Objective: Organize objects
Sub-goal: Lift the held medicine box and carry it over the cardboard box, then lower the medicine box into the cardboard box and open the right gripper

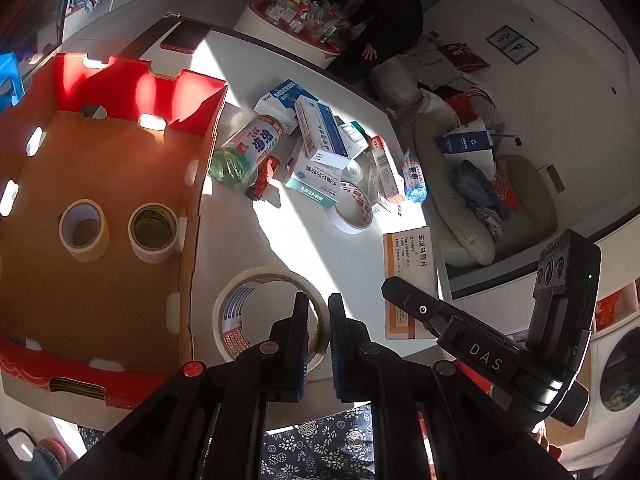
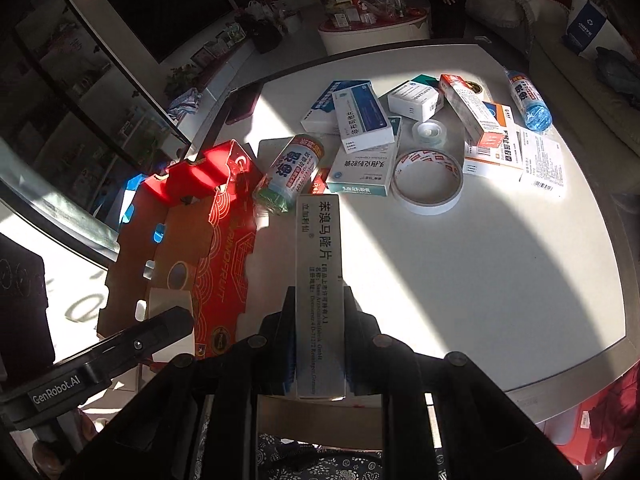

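Note:
My left gripper [image 1: 319, 305] is shut on the wall of a cream tape roll [image 1: 240, 300], one finger inside the ring and one outside, just right of the red cardboard box [image 1: 192, 216]. Two more tape rolls [image 1: 84, 230] [image 1: 154, 232] lie in that box. My right gripper [image 2: 319, 308] is shut on a long white medicine box [image 2: 320, 248], held lengthwise above the white table [image 2: 500, 280]. In the left wrist view the same medicine box [image 1: 408, 264] shows at the right.
A pile of medicine boxes [image 2: 360, 120], a green-capped bottle [image 2: 292, 168], a red-printed tape roll [image 2: 428, 184], a small clear tape [image 2: 428, 132] and a blue-capped bottle [image 2: 528, 100] lies mid-table. A red phone [image 1: 184, 36] sits at the far edge. A person [image 1: 384, 12] sits beyond.

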Motion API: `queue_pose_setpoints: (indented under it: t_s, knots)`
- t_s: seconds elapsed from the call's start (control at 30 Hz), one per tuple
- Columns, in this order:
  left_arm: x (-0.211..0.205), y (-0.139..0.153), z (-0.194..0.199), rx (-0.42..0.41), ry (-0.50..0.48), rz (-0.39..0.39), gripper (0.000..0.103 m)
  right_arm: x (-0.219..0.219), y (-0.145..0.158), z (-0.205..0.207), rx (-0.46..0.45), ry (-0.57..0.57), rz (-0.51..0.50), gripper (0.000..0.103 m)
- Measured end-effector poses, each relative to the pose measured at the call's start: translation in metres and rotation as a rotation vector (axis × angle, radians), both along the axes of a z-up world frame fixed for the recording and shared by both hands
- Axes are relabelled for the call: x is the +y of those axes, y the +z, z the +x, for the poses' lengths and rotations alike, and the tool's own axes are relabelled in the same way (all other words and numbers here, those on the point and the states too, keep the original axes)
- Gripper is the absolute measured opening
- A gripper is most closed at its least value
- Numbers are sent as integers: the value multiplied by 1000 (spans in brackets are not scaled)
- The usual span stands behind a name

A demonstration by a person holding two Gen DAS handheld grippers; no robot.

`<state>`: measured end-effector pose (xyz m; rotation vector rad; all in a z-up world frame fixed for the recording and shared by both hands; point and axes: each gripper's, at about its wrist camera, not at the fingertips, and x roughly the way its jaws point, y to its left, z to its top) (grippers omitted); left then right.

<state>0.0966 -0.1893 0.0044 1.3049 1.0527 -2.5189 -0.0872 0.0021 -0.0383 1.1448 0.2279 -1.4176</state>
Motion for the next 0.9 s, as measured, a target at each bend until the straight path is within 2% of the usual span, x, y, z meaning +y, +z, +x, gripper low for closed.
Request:
queue_pose_setpoints:
  t_s: [0.2, 0.3, 0.47, 0.53, 0.57, 0.6, 0.67, 0.73, 0.8, 0.9]
  knots:
    - [-52, 16, 31, 12, 139, -61, 8, -43, 36, 69, 30, 158, -62, 18]
    - [-77, 10, 47, -7, 214, -67, 8, -62, 42, 100, 51, 216, -67, 18]
    - [-98, 2, 63, -76, 285, -150, 9, -87, 43, 140, 125, 269, -47, 18]
    - [-102, -1, 64, -106, 307, -183, 21, -94, 41, 150, 141, 291, -31, 19]
    - [-104, -2, 65, -113, 313, -190, 47, -96, 39, 152, 145, 292, -19, 22]
    - [-106, -3, 66, -122, 332, -198, 65, -98, 38, 153, 155, 282, -9, 25]
    - [-109, -2, 69, -118, 356, -218, 72, -98, 38, 150, 156, 278, -18, 32]
    - [-113, -3, 72, -91, 355, -197, 75, -96, 37, 143, 158, 261, -22, 44]
    - [-113, 0, 72, -80, 366, -191, 79, -91, 36, 135, 138, 243, -32, 44]
    - [-107, 5, 69, -69, 356, -202, 79, -82, 32, 119, 99, 217, -43, 46]
